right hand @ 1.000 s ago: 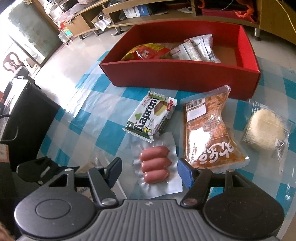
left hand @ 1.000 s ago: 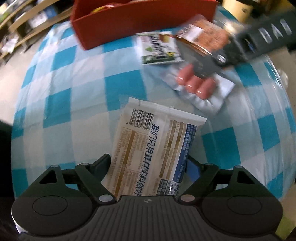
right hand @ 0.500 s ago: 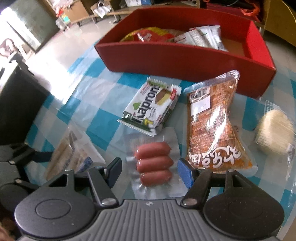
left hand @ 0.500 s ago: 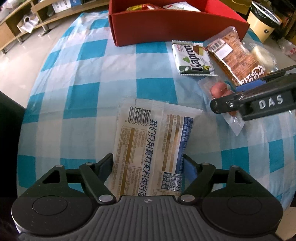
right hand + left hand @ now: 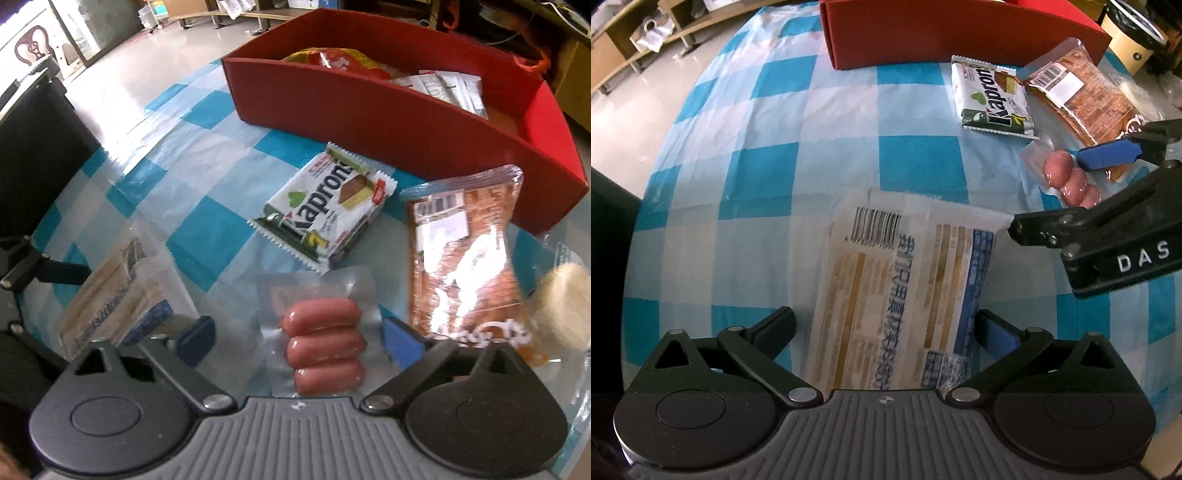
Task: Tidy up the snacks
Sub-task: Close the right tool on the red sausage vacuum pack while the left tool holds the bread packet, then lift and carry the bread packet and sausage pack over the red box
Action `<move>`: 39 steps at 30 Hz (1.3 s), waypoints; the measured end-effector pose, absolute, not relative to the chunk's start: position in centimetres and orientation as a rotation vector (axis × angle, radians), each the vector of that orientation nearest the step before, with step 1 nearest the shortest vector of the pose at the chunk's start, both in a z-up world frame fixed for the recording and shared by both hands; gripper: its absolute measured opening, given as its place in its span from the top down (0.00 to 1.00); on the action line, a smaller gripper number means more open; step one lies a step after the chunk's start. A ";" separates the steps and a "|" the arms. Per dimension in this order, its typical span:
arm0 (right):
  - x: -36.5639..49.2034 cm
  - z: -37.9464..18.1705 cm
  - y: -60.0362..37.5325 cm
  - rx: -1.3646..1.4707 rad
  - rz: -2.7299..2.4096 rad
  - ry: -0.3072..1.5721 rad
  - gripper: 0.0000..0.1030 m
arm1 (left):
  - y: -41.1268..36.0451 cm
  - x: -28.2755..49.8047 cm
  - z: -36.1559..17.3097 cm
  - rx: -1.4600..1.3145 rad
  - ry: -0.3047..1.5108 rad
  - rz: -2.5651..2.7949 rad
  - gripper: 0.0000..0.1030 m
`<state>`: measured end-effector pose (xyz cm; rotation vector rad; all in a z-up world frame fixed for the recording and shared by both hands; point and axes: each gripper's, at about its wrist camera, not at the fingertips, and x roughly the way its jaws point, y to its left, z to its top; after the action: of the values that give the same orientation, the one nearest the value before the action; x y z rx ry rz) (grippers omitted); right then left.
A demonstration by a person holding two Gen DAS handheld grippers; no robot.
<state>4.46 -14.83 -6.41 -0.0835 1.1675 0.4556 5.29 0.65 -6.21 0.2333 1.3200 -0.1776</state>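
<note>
Two grippers, jaws just opened wide, gripping nothing
Left gripper point(image 5: 884, 325) straddled beige packet point(image 5: 905, 291); right gripper point(image 5: 299, 338) straddled sausage pack point(image 5: 321, 339); red box point(image 5: 406, 122) at 12 o'clock

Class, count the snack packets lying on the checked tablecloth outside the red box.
5: beige packet far left, sausages nearest, Kapron wafers behind them, brown packet right, pale round one at the edge. Others may be hidden.

Left tongs point(image 5: 884, 325) just opened wide, straddling beige barcode packet point(image 5: 905, 295), checked cloth point(image 5: 757, 166), sausage pack point(image 5: 1067, 177) beyond
</note>
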 end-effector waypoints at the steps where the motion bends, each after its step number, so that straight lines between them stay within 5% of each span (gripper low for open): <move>1: 4.4 -6.4 -14.9 -0.080 0.461 1.170 0.01 | 0.6 5.2 -6.2 0.238 1.319 -0.179 0.00; 6: 4.4 -6.1 -16.3 -0.001 0.476 1.164 0.05 | 0.7 5.3 -6.4 0.235 1.319 -0.174 0.00; 12: 3.4 -5.4 -17.5 -0.011 0.436 1.139 0.47 | 0.5 5.1 -6.5 0.246 1.324 -0.175 0.03; 20: 2.1 -5.2 -17.3 0.018 0.407 1.159 0.45 | 0.5 4.7 -6.0 0.258 1.326 -0.182 0.01; 23: 2.1 -5.4 -16.2 -0.018 0.408 1.160 0.33 | 0.6 4.8 -6.1 0.251 1.330 -0.175 0.00; 25: 1.7 -5.9 -15.0 -0.067 0.442 1.161 0.11 | 0.6 4.9 -6.3 0.254 1.326 -0.175 0.00; 26: 1.4 -6.1 -14.4 -0.096 0.443 1.148 0.10 | 0.6 4.9 -6.4 0.266 1.324 -0.179 0.00; 28: 1.0 -6.4 -14.0 -0.145 0.418 1.119 0.12 | 0.3 4.6 -6.4 0.285 1.302 -0.178 0.00; 31: 0.4 -6.1 -14.3 -0.198 0.417 1.098 0.34 | 0.3 4.5 -6.4 0.265 1.310 -0.187 0.04; 34: 0.3 -6.0 -15.7 -0.140 0.394 1.121 0.35 | 0.5 4.4 -6.0 0.235 1.312 -0.206 0.15; 39: -0.6 -5.1 -16.5 -0.085 0.378 1.116 0.35 | 0.3 4.1 -5.6 0.242 1.298 -0.210 0.20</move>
<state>-0.64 -16.55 -5.13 -0.0853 1.1161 0.3780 4.13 0.28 -5.65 0.2420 1.2983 -0.2100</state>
